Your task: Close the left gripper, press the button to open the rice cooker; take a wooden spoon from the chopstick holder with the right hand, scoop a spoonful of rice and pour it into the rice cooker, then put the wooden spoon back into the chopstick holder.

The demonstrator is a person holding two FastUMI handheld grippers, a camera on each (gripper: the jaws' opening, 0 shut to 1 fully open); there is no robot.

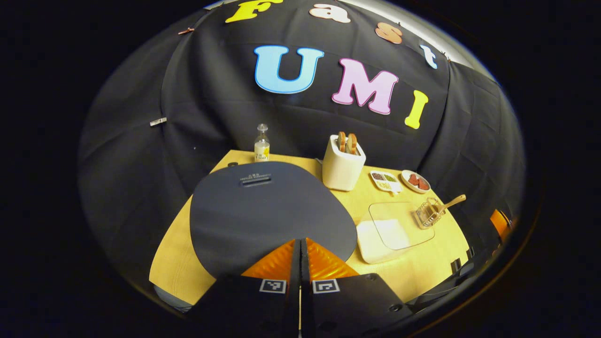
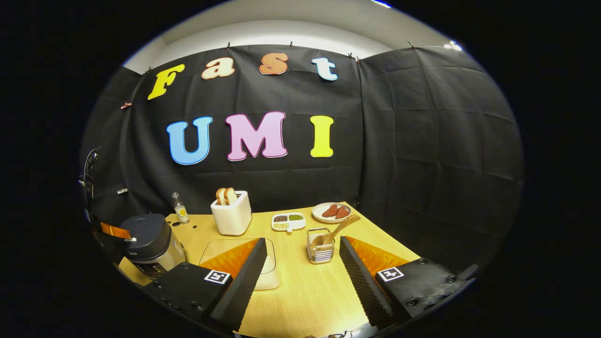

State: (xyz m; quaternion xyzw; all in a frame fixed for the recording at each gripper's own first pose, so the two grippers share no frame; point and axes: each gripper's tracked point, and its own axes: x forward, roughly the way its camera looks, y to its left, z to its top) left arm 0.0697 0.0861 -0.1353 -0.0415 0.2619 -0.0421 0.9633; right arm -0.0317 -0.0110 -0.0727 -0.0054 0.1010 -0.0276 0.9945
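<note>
While the left gripper [image 1: 300, 244], fingers pressed together, hovers over the rice cooker [image 1: 263, 211], the wide-open right gripper [image 2: 300, 263] faces the light, stiff wooden spoon [image 2: 335, 231] at twelve o'clock, handle likely the best hold.

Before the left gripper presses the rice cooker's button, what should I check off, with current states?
1. Left gripper shut: ok, fingers together.
2. Left gripper over the rice cooker: ok, above the front of the lid.
3. Lid closed: ok.
4. Tips lined up on the button: cannot tell, button hidden.
5. Right gripper open for the spoon: ok.
6. Spoon in the holder: ok, handle leaning out.
</note>
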